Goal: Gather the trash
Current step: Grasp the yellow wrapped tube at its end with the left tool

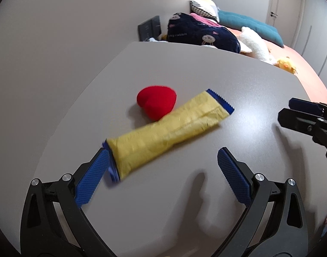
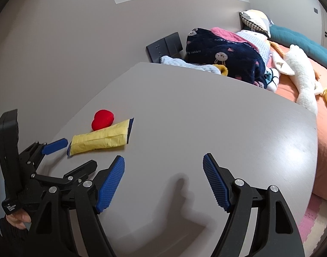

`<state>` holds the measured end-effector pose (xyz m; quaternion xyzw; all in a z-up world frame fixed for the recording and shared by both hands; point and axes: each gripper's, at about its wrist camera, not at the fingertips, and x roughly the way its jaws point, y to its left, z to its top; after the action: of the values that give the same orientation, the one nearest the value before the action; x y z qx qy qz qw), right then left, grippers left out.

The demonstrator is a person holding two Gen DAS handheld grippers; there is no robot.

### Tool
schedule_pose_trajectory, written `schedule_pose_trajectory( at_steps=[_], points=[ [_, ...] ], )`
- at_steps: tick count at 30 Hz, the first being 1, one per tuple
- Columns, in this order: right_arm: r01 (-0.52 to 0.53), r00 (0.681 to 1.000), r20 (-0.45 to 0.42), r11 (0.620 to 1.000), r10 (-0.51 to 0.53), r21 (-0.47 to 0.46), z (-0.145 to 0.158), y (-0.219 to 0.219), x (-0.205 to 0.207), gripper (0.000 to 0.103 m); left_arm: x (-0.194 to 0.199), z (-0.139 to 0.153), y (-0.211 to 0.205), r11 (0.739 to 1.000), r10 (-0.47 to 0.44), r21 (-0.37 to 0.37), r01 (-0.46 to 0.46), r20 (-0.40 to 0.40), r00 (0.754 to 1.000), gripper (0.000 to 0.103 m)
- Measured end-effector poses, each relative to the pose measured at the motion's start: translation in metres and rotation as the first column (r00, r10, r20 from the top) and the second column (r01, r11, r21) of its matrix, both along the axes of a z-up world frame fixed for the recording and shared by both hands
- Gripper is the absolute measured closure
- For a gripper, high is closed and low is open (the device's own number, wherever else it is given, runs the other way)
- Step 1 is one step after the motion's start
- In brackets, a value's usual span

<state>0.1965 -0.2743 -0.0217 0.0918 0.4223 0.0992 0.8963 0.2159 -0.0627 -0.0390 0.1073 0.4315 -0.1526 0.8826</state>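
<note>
We see a grey table (image 2: 184,111) beside a bed (image 2: 326,81); a navy blanket (image 2: 227,57) reads "rabbit". The yellow wrapper (image 1: 163,132) lies by a red heart (image 1: 157,101), just ahead of our left gripper (image 1: 163,171). Both it and the right gripper (image 2: 163,182) have fingers apart, holding nothing.

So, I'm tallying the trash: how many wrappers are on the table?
1: a yellow wrapper lying flat on the grey table, touching the red heart. No others visible.

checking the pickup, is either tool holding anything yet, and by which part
Nothing is held. The left tool is open at the near end of the yellow wrapper, and the right tool is open over bare table.
</note>
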Motion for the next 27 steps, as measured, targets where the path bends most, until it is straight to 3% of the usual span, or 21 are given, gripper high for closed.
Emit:
schedule_pose_trajectory(
  at_steps=[9,17,19,21,27],
  points=[
    [-0.005,1.0,-0.002,1.0,0.005,0.002,-0.004,0.005,0.019,0.027,0.023,-0.01,-0.006,0.996,-0.068,0.054,0.068,-0.01,0.998,0.007],
    [-0.008,1.0,-0.002,1.0,0.008,0.004,-0.006,0.009,0.026,0.027,0.027,-0.006,-0.003,0.997,-0.072,0.026,0.072,0.001,0.997,0.045],
    [-0.01,1.0,-0.002,1.0,0.01,0.004,-0.006,0.012,0.027,0.027,0.024,-0.005,-0.003,0.997,-0.07,0.033,0.069,0.016,0.997,0.072],
    [-0.012,1.0,-0.001,1.0,0.012,0.004,-0.006,0.014,0.028,0.027,0.024,-0.004,-0.001,0.998,-0.065,0.023,0.065,0.018,0.998,0.078],
    [-0.026,1.0,0.002,1.0,0.026,0.005,-0.003,0.024,0.031,0.027,0.018,0.006,0.014,1.0,-0.015,-0.023,0.016,0.04,0.999,0.081]
  ],
)
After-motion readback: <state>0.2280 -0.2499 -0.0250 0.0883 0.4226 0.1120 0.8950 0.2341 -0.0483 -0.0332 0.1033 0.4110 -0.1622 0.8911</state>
